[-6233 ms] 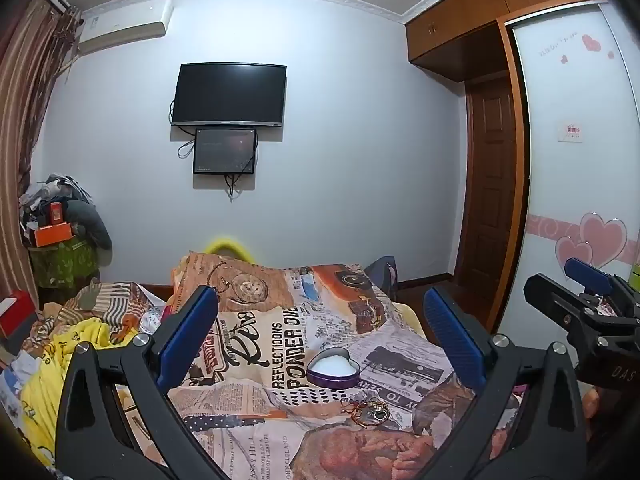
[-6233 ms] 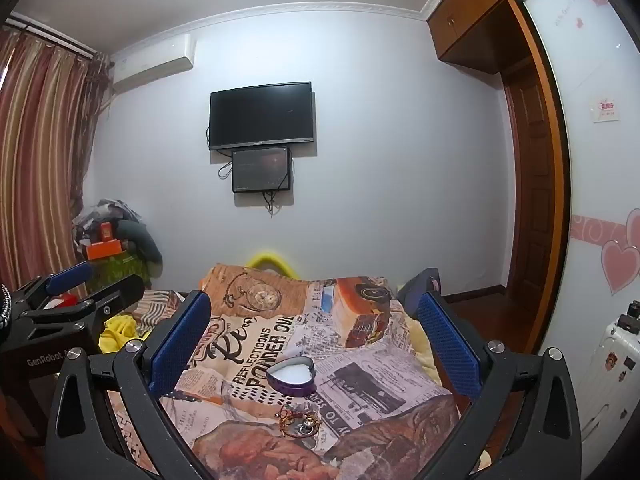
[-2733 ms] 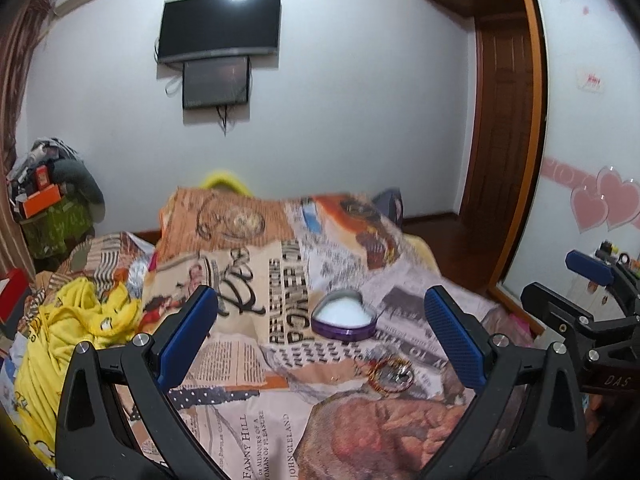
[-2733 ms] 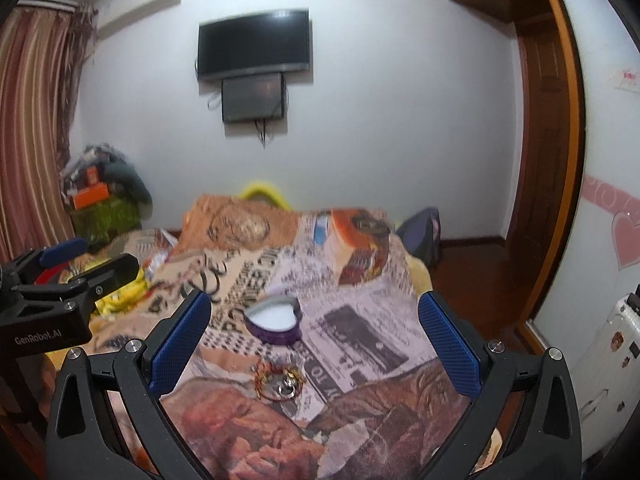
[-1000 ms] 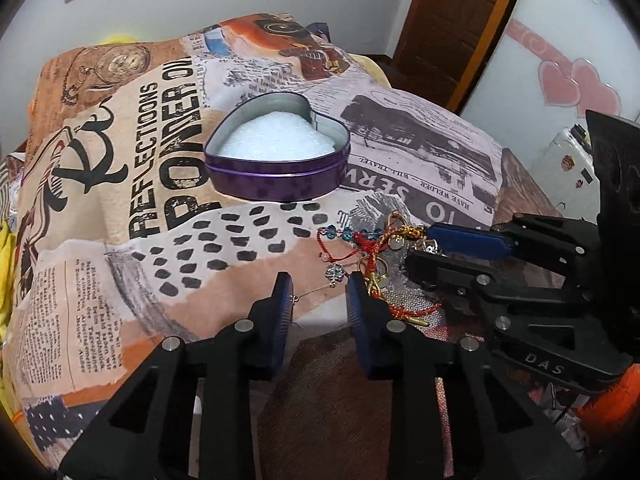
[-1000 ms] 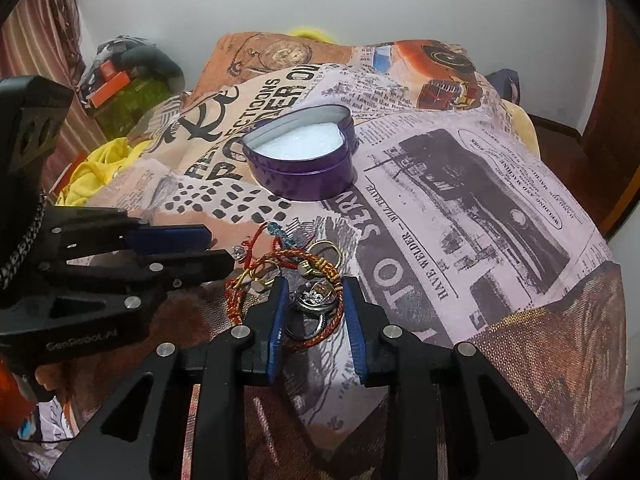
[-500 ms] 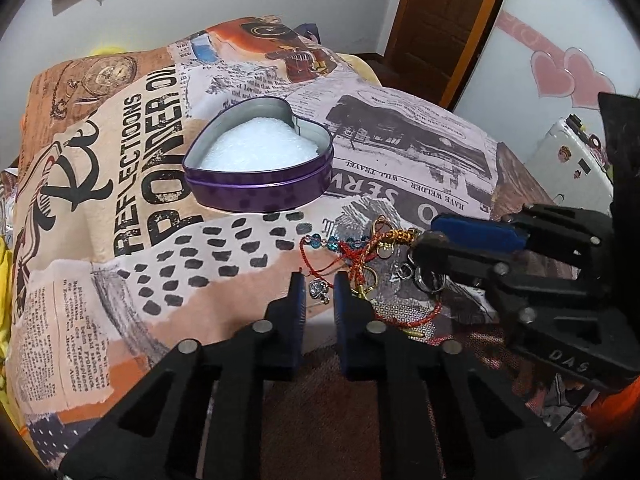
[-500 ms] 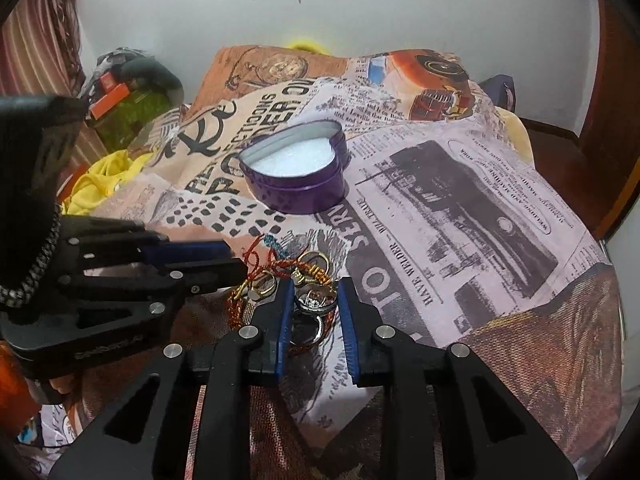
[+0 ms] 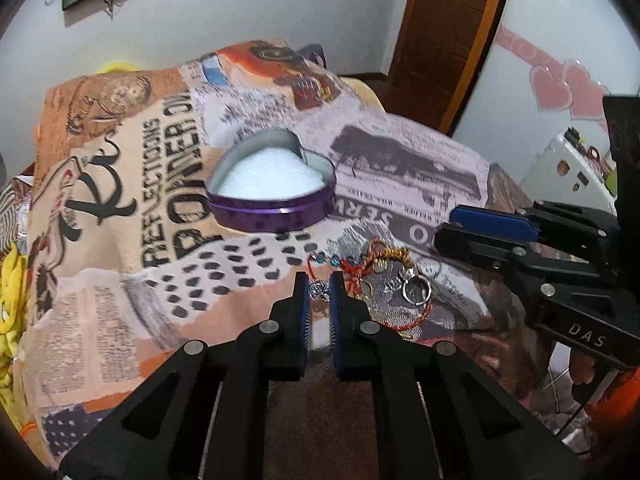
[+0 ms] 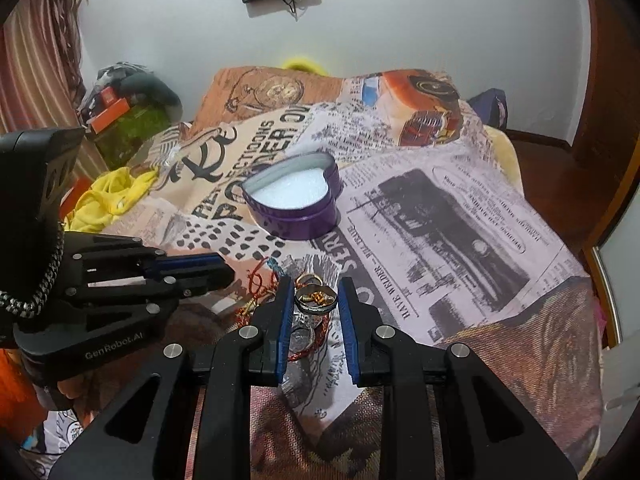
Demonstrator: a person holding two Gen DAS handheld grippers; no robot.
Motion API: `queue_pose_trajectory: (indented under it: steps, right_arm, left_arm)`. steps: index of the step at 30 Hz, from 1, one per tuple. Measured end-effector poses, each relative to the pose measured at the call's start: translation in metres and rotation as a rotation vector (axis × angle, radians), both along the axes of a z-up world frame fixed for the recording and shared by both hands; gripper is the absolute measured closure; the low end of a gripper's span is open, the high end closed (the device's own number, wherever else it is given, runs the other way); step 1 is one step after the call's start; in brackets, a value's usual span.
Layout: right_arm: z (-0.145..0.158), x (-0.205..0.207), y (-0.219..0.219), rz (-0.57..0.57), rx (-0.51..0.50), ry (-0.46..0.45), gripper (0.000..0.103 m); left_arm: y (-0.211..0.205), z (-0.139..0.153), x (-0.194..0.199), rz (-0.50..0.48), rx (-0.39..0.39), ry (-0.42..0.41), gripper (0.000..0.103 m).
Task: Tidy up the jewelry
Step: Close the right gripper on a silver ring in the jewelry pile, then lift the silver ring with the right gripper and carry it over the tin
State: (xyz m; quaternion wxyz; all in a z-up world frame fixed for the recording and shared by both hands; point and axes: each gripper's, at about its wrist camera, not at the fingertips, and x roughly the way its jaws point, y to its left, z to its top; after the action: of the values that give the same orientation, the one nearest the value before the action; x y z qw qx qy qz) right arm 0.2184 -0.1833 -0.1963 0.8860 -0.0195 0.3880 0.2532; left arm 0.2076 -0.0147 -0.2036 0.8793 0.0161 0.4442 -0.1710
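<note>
My left hand-held gripper (image 9: 319, 285) has just been closing, and its pads now pinch a small silver charm (image 9: 319, 289) at the near left edge of the jewelry pile (image 9: 384, 280). My right hand-held gripper (image 10: 311, 297) is narrow too, its pads pressed on a silver ring (image 10: 315, 305) that I see raised above the rest of the tangle.

From largest down: the bed (image 10: 460, 216), under a newspaper-print cover, fills both views. Its right edge drops off to dark wood floor (image 10: 532, 148), its far edge meets the white wall, and on the left it runs into yellow cloth (image 10: 108, 196). The cover to the right of the pile is bare and flat, so I have open room there. A purple heart tin (image 9: 276, 210) with white foam inside sits open just beyond the pile, apart from it by a strip of bare cover. The pile itself lies near the bed's near edge, between my two grippers: red cord, blue beads, gold wire and several rings, all snarled together. In the left view the right gripper's fingers lie over the pile's right side; in the right view the left gripper reaches its left side, so the two stand close.
</note>
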Motion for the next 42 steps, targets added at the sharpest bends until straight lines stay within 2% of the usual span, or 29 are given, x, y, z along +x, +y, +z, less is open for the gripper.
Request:
queue_pose_trajectory:
  steps: [10,24,33,42]
  right_arm:
    - [0.024,-0.007,-0.002,-0.024,-0.004,-0.07,0.083]
    - [0.048,-0.005,-0.003,-0.044,0.012,-0.152,0.083]
    - [0.059,0.007,0.008,-0.028,0.023,-0.197,0.083]
    - [0.06,0.023,0.018,-0.025,0.01,-0.228,0.083]
  left_arm:
    - [0.02,0.045,-0.011,0.085,-0.023,-0.105,0.095]
    - [0.033,0.086,-0.01,0.137,-0.023,-0.215,0.095]
    - [0.033,0.092,0.007,0.134,-0.02,-0.238,0.095]
    - [0.035,0.082,0.029,0.137,-0.029,-0.216,0.095]
